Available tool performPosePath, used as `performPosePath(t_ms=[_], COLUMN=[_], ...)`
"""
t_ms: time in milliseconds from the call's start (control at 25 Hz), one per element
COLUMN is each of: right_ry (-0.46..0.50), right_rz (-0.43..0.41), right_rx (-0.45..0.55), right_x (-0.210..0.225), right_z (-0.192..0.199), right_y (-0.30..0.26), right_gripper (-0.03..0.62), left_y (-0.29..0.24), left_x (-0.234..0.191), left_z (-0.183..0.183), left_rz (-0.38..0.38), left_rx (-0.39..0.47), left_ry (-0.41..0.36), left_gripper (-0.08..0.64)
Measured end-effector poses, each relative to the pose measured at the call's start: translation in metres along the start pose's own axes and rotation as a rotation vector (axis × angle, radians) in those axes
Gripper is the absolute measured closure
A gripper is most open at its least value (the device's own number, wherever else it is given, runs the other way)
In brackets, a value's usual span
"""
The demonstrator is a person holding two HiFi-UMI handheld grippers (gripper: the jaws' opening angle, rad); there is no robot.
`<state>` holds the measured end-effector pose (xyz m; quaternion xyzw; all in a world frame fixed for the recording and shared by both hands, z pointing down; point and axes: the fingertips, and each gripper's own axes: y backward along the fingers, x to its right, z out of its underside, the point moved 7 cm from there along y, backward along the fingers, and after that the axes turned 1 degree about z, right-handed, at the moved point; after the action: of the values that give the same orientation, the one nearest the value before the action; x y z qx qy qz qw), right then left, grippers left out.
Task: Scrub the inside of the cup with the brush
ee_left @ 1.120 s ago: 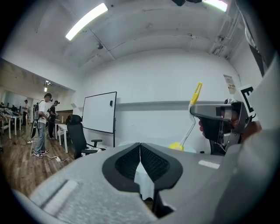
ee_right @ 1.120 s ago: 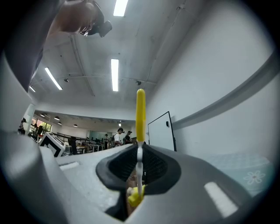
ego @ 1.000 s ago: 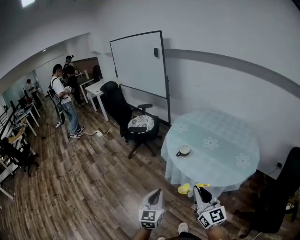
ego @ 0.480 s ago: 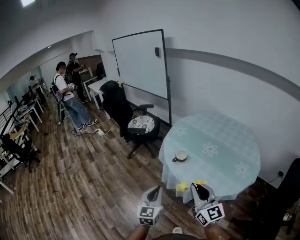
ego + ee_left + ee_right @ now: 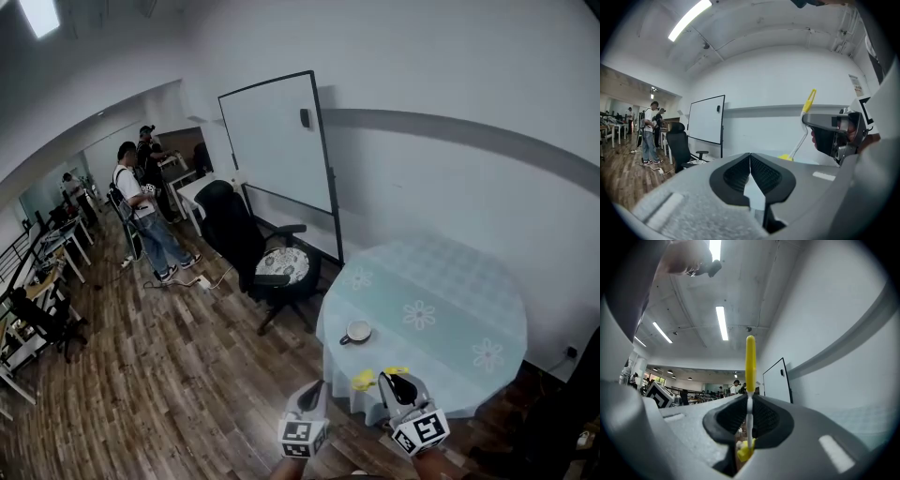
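Observation:
A white cup (image 5: 357,332) with a dark handle stands near the front-left edge of the round table (image 5: 450,281), which has a pale teal flowered cloth. My right gripper (image 5: 391,378) is shut on a brush (image 5: 366,380) with a thin white stem and yellow ends; in the right gripper view the stem (image 5: 750,362) runs upright between the closed jaws of the right gripper (image 5: 750,414). My left gripper (image 5: 314,384) is shut with nothing in it and hangs beside the right one, short of the table. The left gripper view shows the left gripper (image 5: 750,161) with its jaws together and the brush (image 5: 806,117) off to the right.
A black office chair (image 5: 253,248) stands left of the table in front of a whiteboard (image 5: 277,141). People (image 5: 141,202) stand among desks at the far left. Another dark chair (image 5: 586,375) is at the right edge. Wooden floor (image 5: 187,375) lies below both grippers.
Both grippers have come nearer to the table along with the view. The cup has stayed in place and both pairs of jaws have kept shut.

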<state>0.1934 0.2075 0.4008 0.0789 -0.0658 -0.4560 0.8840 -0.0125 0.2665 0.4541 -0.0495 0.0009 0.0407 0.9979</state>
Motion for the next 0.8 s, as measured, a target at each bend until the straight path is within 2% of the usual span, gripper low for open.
performPosePath(t_ms=[360,560,680,800], right_ry=[-0.026,-0.016,-0.015,-0.032], right_rz=[0.005,0.032,0.053,0.084], right_rx=[-0.003,0.011,0.024,0.024], right_x=[0.022,0.025,0.02,0.016], right_z=[0.01,0.013,0.013,0.022], right_y=[-0.053,-0.098,-0.126,-0.156], right_gripper=[0.554,0.554,0.554,0.554], left_y=[-0.043,-0.076,-0.091,-0.107], left_x=[-0.031,-0.07,-0.099,-0.13], left_z=[0.001,-0.006,-0.018,-0.027], left_rz=[0.009,0.044,0.076,0.104], left_rx=[-0.037,-0.032,-0.008,0.018], left_ry=[0.001,-0.01,0.03,0.029], left_gripper=[0.552,0.552,0.552,0.552])
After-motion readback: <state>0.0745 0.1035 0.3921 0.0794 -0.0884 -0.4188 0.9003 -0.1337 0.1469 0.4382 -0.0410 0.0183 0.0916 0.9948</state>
